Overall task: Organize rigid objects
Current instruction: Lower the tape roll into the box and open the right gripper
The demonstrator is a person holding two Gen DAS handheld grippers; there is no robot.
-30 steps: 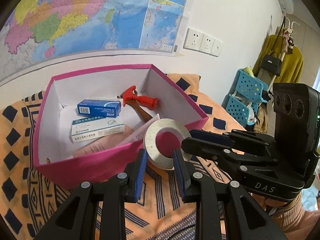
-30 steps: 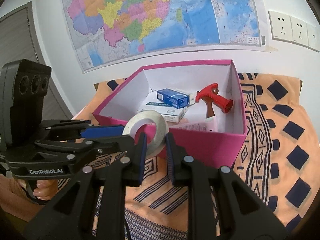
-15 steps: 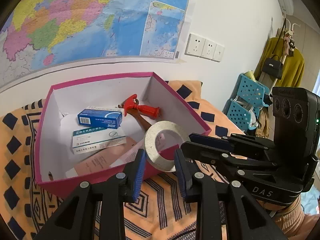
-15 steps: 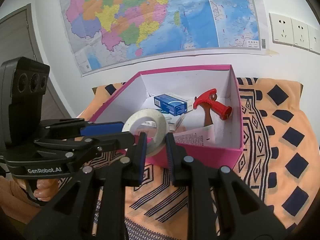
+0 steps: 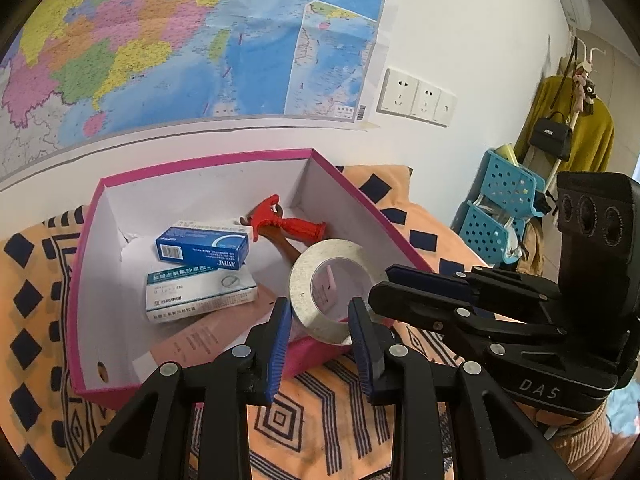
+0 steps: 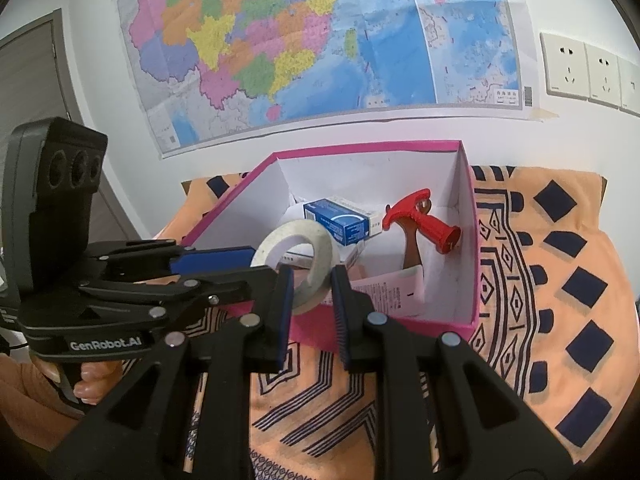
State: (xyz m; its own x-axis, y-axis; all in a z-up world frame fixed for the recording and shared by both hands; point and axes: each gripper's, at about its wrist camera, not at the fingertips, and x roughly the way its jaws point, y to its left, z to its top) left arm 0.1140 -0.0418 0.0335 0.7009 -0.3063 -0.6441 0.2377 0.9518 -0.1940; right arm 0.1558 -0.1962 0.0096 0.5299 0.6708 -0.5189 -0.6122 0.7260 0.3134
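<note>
R gripper (image 6: 312, 300) is clamped on the tape roll (image 6: 304, 272), holding it upright over the near rim of the pink box (image 5: 86, 272); L gripper (image 5: 320, 328) sits just behind the roll w/ jaws narrow and, from its own cam, I can't tell if its pads touch the roll. Inside the box: blue carton (image 5: 202, 246) stacked on a white/green carton (image 5: 200, 294) left of centre, red-handled tool (image 5: 292, 222) toward the far right corner, pink leaflet (image 5: 204, 340) by the near wall. Box sits on an orange patterned cloth (image 6: 540, 280), wall map (image 6: 320, 40) behind it.
</note>
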